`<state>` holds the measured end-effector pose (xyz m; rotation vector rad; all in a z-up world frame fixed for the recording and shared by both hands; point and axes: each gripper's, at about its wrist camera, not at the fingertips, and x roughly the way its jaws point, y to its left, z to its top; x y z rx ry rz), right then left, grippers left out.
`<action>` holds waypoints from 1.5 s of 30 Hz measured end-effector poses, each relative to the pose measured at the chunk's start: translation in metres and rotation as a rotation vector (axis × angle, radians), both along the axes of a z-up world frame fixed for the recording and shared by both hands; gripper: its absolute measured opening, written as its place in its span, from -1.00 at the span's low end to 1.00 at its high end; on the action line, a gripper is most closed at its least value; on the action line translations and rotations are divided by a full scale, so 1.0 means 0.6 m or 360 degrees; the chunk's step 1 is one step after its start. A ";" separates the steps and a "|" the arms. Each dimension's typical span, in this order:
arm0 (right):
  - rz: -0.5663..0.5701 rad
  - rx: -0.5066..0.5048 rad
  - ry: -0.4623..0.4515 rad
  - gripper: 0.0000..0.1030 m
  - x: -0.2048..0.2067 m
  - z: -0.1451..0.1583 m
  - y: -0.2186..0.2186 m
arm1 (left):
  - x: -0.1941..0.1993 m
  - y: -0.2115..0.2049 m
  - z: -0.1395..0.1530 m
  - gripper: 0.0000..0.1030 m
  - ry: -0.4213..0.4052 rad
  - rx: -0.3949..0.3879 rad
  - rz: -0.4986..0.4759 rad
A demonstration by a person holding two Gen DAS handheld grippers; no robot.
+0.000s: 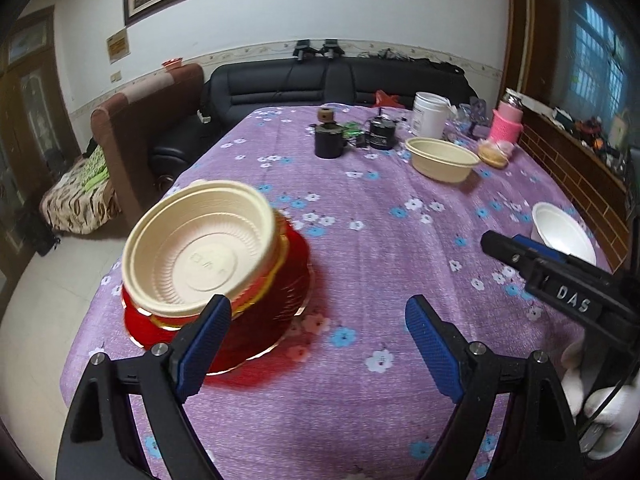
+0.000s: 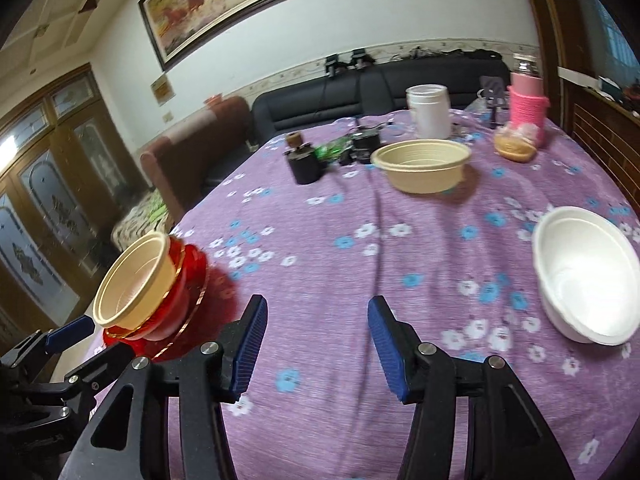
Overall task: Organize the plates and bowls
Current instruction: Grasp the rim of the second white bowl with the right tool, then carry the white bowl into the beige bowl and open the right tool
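The table point(image 1: 400, 240) is covered by a purple floral cloth; near its left edge a red plate point(image 1: 276, 320) is set, on which a red bowl point(image 1: 288, 248) and a tilted cream bowl point(image 1: 200, 248) are stacked; a white bowl point(image 2: 584, 276) lies at the right; a second cream bowl point(image 2: 420, 168) is placed farther back; the left gripper point(image 1: 316, 344) and the right gripper point(image 2: 316, 348) are held above the cloth, jaws apart, nothing gripped.

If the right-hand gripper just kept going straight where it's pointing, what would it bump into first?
Probably nothing soon: the open right gripper faces bare purple tablecloth. The tan bowl lies far ahead, slightly right; depth is unclear.
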<state>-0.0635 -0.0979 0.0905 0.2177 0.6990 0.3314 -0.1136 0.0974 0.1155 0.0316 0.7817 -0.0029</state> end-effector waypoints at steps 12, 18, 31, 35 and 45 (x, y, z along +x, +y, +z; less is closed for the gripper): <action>-0.0528 0.0037 -0.0152 0.13 -0.011 0.022 -0.214 | 0.012 -0.086 -0.024 0.71 0.0115 0.0032 -0.0173; -0.1042 0.0001 -0.0099 0.13 0.006 -0.026 -0.347 | 0.021 -0.097 -0.037 0.71 0.0190 -0.0043 -0.0198; -0.0707 0.0258 0.0162 -0.53 0.054 -0.105 -0.365 | 0.062 -0.136 -0.061 0.71 0.0301 -0.0227 -0.0230; -0.0424 0.0211 0.0119 -0.54 0.059 -0.098 -0.308 | 0.069 -0.145 -0.076 0.71 0.0335 -0.0248 -0.0243; 0.0170 0.0143 0.0153 -0.53 0.055 -0.108 -0.176 | 0.110 -0.133 -0.115 0.71 0.0419 -0.0332 -0.0164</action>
